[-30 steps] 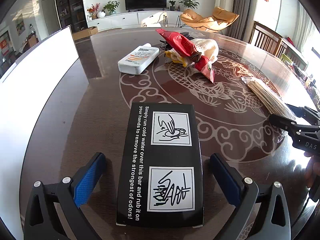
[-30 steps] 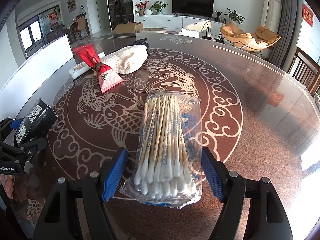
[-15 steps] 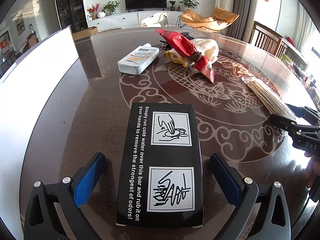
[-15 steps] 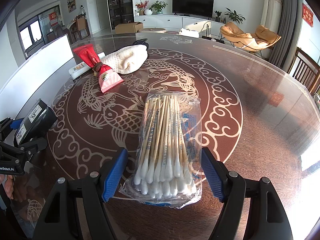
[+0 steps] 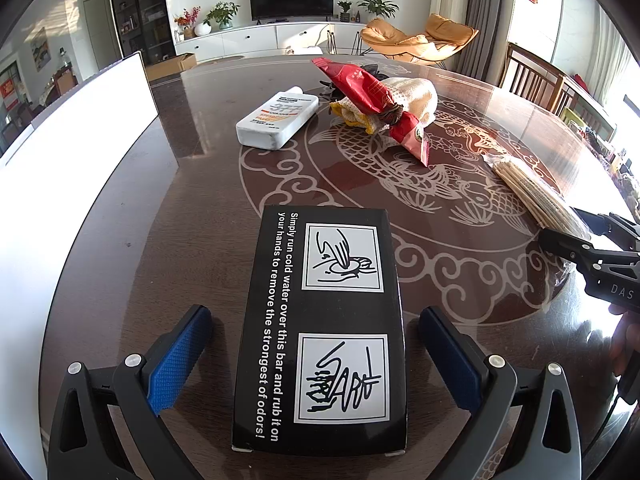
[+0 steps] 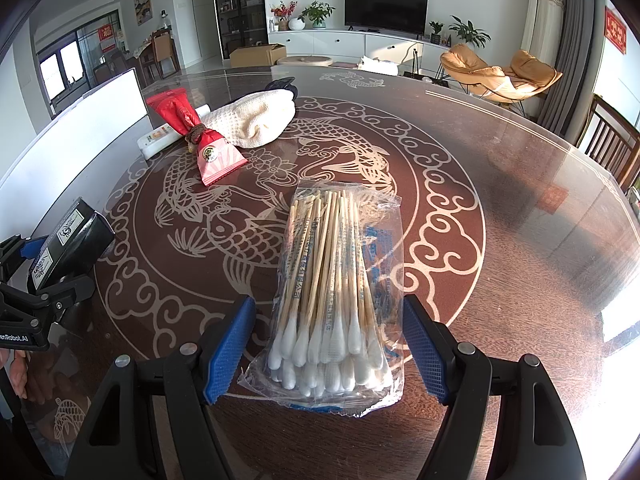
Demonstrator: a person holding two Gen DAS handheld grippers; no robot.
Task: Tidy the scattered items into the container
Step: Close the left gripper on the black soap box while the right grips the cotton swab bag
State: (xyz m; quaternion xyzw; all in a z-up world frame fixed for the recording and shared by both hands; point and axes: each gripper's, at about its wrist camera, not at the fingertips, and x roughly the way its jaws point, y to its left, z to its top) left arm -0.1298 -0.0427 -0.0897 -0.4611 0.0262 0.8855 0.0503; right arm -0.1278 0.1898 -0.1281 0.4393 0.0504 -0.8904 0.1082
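A black box (image 5: 324, 328) with white printed drawings lies flat on the table between the open fingers of my left gripper (image 5: 316, 360); the blue pads stand clear of its sides. A clear bag of cotton swabs (image 6: 336, 300) lies between the open fingers of my right gripper (image 6: 328, 344), not touched. Farther off lie a white bottle (image 5: 278, 118), a red packet (image 5: 376, 100) and a cream cloth (image 5: 412, 100). The white container (image 5: 60, 184) stands along the table's left side.
The round dark table (image 6: 500, 208) has a pale fish pattern under glass. Wooden chairs (image 6: 612, 148) stand at its right edge. The right gripper shows in the left wrist view (image 5: 592, 252), and the left gripper with the box shows in the right wrist view (image 6: 48, 272).
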